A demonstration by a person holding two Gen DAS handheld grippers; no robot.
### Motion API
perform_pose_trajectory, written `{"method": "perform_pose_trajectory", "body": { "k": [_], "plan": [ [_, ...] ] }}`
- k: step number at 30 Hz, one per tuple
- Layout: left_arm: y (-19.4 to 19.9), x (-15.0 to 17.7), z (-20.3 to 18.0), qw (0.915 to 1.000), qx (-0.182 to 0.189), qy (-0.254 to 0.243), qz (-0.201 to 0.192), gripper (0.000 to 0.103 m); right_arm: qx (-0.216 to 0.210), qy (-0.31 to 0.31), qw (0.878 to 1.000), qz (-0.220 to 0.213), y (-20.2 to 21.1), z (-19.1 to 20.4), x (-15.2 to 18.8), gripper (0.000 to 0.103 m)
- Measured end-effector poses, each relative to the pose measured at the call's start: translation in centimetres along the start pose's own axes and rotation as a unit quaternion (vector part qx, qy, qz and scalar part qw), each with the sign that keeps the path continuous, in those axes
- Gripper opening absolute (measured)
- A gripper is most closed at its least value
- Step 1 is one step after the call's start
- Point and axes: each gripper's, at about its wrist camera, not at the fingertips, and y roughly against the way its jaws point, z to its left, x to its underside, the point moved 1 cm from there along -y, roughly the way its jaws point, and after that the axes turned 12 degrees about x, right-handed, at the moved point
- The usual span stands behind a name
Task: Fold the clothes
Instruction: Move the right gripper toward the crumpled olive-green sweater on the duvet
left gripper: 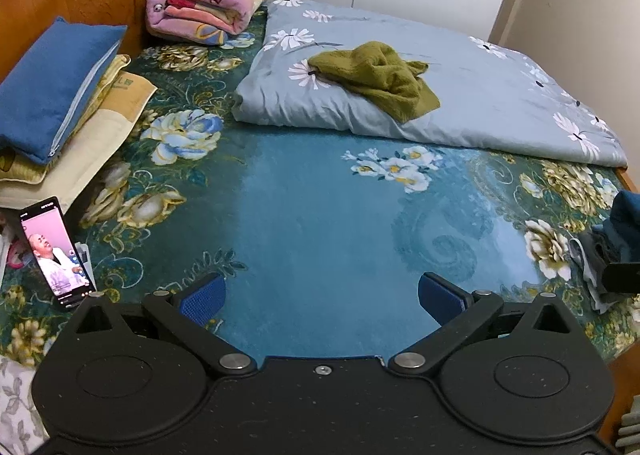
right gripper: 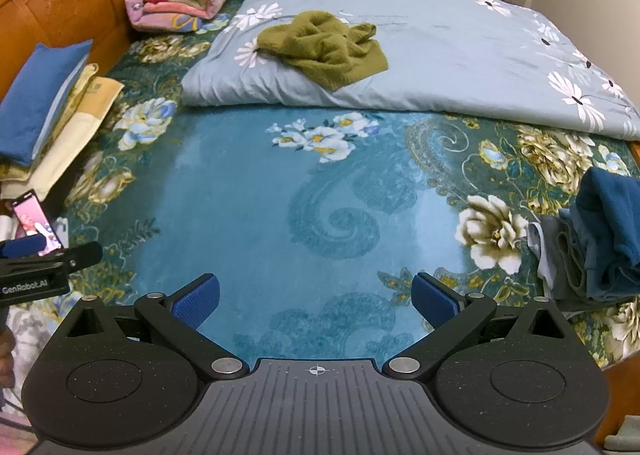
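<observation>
Olive sweater (right gripper: 324, 49), crumpled, far on quilt (right gripper: 460, 51); both grippers (left gripper: 320, 295) (right gripper: 316, 297) agape, empty (bunched knit risks a layered pinch).

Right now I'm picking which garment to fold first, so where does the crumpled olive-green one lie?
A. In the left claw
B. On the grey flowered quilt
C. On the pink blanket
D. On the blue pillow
B: the olive-green garment lies crumpled on the grey flowered quilt, and both claws are open and empty.
</observation>
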Motion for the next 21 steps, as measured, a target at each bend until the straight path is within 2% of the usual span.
{"method": "perform_pose_trajectory", "body": {
  "k": [11, 15, 21],
  "plan": [
    [1.1, -0.3, 0.1, 0.9994, 0.012, -0.002, -0.033, 0.102, -0.006, -0.012, 1.0, -0.018, 1.0, 0.0, 0.2, 0.103],
    [1.4, -0.7, 0.0, 0.9991, 0.015, 0.0, -0.039, 0.102, -0.009, -0.018, 1.0, -0.02, 0.6, -0.5, -0.4, 0.103],
    [0.7, -1.6, 0.1, 0.9988, 0.014, 0.014, -0.046, 0.101, -0.03, -0.03, 0.998, -0.046, 0.0, -1.6, -1.8, 0.103]
  ]
}}
